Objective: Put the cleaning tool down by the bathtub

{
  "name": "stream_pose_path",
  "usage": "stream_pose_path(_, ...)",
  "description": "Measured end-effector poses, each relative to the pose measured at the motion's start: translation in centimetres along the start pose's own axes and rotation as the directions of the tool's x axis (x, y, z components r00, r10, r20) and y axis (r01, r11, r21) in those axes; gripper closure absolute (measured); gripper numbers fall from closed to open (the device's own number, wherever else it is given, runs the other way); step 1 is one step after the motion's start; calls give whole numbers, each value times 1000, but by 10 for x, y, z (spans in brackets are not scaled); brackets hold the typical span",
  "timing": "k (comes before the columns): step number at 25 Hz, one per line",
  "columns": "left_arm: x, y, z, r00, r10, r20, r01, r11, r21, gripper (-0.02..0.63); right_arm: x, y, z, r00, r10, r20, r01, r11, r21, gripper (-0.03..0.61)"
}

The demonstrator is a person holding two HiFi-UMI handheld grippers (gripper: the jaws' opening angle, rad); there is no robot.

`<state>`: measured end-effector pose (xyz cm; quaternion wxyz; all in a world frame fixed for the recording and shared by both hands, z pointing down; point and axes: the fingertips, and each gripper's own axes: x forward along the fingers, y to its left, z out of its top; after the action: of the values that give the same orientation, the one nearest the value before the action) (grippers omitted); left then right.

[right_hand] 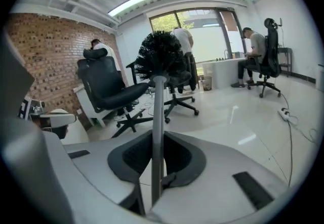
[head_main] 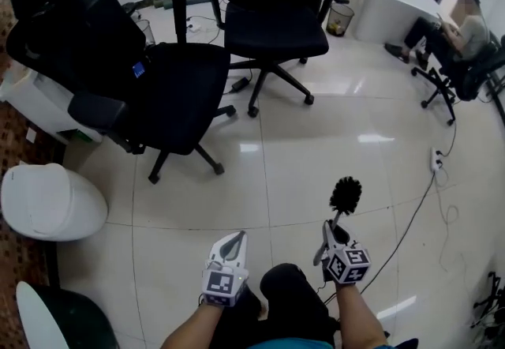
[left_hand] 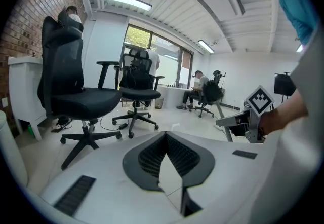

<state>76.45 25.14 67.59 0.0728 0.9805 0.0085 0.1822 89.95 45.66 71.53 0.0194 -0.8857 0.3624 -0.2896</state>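
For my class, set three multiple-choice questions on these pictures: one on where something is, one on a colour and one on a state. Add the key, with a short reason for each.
1. In the head view, where is the seated person?
A. upper right
B. lower left
C. dead centre

2. What colour is the head of the brush?
A. white
B. black
C. yellow

3. What is the state of the right gripper?
A. open and empty
B. jaws closed on the handle of the brush
C. lying on the floor

Key:
1 A: the seated person is by the picture's upper right edge, beyond the two empty chairs.
2 B: both the head view and the right gripper view show dark black bristles.
3 B: the right gripper view shows the handle running up between the jaws, with the head on top.
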Motion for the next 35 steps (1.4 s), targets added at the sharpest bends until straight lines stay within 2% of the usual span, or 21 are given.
stream_pose_path(4, -83, -21, 97, 998, 33, 58, -31, 999, -41, 615, -60, 83, 86, 990, 138, 17, -137, 989, -60, 514)
stream_pose_path(7, -140, -31, 165, 995, 54, 87, -51, 998, -46, 615, -101, 146, 147, 971, 240, 15, -236, 963, -132, 514)
stream_pose_path(12, -230, -14, 253, 986, 144, 80, -141, 989, -39, 615, -164, 237, 227, 942, 334, 37, -325, 933, -152, 514)
stream_pose_path(14, -262, 0, 286, 972, 211, 99, -208, 977, -37, 615, -180, 268, 254, 926, 376, 43, -364, 915, -174, 514)
stream_pose_path(17, -298, 19, 322, 934, 325, 151, -319, 946, -63, 615, -190, 303, 279, 896, 441, 50, -423, 883, -203, 514)
stream_pose_path(21, -325, 31, 331, 866, 467, 179, -456, 884, -100, 615, -188, 328, 290, 864, 503, 35, -485, 847, -218, 514)
stream_pose_path(22, -329, 29, 330, 855, 485, 185, -472, 875, -109, 615, -188, 334, 293, 854, 519, 31, -500, 836, -227, 514)
stream_pose_path(25, -341, 18, 327, 840, 504, 203, -491, 864, -114, 615, -193, 349, 297, 830, 558, 15, -536, 805, -255, 514)
stream_pose_path(28, -355, 24, 324, 827, 526, 197, -504, 850, -151, 615, -195, 365, 293, 817, 577, -3, -557, 788, -262, 514)
stream_pose_path(31, -375, 44, 319, 815, 542, 207, -517, 840, -166, 615, -197, 394, 287, 806, 591, -8, -568, 771, -287, 514)
stream_pose_path(35, -416, 92, 315, 799, 566, 205, -554, 824, -115, 615, -188, 451, 282, 799, 602, -4, -572, 757, -315, 514)
